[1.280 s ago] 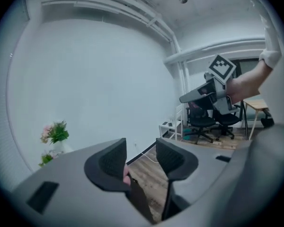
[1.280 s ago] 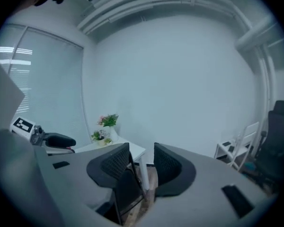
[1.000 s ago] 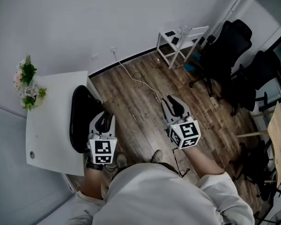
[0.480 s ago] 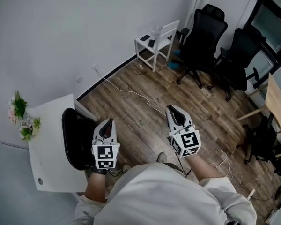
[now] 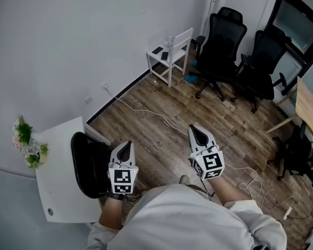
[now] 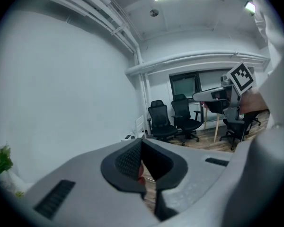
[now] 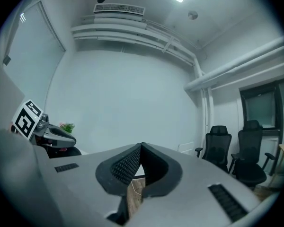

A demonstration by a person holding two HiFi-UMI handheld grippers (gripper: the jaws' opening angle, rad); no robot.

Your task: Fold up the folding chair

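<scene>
Floor: wood planks (image 5: 164,139) lie open between the tongs and the far wall (image 5: 68,35); a thin white cable (image 5: 146,111) trails across them.
Left edge: a white desk (image 5: 60,191) stands just beside the left tongs, with flowers (image 5: 26,142) on its corner by the wall.
Right edge: black office chairs (image 5: 221,40) crowd the far corner; a wooden desk (image 5: 310,108) juts in nearer.
Left tongs (image 5: 126,145): closed together, nothing between them.
Right tongs (image 5: 194,129): closed together, empty, over open floor.
Folding chair (image 5: 169,56): white, slatted back, standing unfolded against the wall, just beside the nearer office chair and well apart from both tongs; small dark items lie on its seat.
</scene>
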